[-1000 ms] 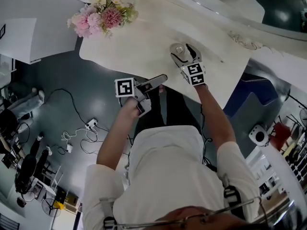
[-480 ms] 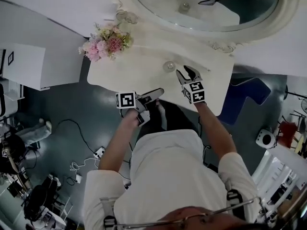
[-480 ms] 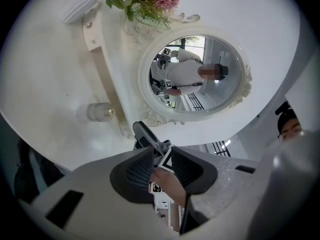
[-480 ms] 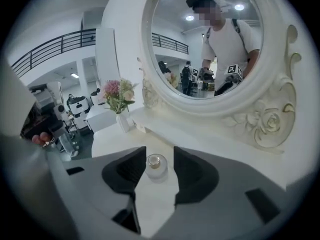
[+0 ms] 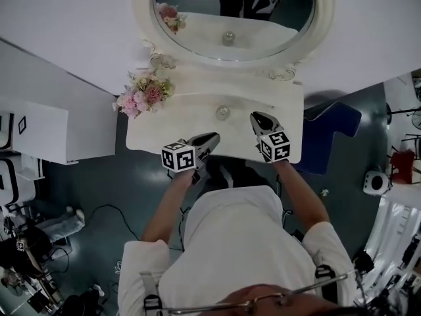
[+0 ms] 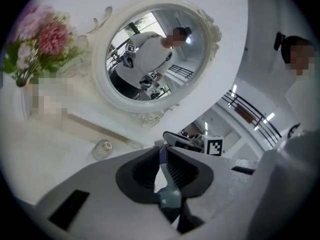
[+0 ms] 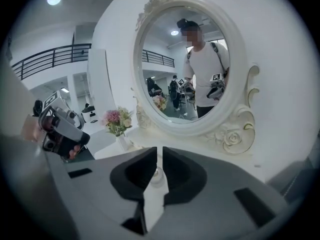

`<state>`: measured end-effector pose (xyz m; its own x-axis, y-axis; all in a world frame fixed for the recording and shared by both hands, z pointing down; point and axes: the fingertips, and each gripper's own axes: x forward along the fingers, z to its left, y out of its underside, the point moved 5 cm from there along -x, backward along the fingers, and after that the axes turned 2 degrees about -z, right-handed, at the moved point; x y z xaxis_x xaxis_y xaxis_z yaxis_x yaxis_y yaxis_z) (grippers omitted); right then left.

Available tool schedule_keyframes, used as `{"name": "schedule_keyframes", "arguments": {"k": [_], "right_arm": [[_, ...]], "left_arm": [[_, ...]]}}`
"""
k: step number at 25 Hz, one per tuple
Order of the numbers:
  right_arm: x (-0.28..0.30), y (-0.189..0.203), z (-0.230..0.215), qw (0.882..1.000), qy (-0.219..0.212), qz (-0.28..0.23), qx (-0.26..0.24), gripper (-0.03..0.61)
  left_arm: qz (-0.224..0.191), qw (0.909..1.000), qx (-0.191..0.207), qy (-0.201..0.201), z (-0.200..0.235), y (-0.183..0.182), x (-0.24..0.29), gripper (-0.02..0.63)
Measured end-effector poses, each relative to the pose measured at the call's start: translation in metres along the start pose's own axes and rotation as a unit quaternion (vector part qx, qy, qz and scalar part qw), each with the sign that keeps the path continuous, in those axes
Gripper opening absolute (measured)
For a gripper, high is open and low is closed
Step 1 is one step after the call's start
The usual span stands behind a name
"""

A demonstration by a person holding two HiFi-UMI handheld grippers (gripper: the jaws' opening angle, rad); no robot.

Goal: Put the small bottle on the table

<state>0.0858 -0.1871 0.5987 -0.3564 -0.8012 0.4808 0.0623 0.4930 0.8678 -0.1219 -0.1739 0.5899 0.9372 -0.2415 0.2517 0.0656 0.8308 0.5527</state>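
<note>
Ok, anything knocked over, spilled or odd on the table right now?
Nothing stands out. The small bottle sits upright on the table with no spill around it. The flowers stand upright beside the mirror, which looks intact.

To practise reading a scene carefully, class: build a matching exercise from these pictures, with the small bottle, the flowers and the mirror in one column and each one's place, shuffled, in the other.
Things:
1. small bottle
2. flowers
3. mirror

Places:
A. against the wall, behind the table
B. at the table's left end in the head view
C. standing alone near the table's middle

Pairs: 1-C, 2-B, 3-A.
</note>
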Motion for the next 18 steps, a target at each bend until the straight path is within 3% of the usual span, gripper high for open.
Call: {"name": "schedule_keyframes", "arguments": {"k": [7,14,18], "right_arm": [[-0.041,-0.021,-0.013,1.000,0.001,-0.028,-0.007,0.012],[-0.078,-0.049,-0.029,0.998,-0.011,-0.058,-0.031,0.006],[-0.094,-0.060,-0.033,0.996,-0.026,-0.074,-0.051,0.006]], "left_arm": [[-0.010,0.9943,0.099,-0.038,-0.024,-0.021,0.009,0.031],[-0.053,0.9858,0.140,-0.076,-0.052,-0.043,0.012,0.017],[-0.084,0.9760,0.174,-0.100,-0.070,-0.053,0.014,0.008]]}}
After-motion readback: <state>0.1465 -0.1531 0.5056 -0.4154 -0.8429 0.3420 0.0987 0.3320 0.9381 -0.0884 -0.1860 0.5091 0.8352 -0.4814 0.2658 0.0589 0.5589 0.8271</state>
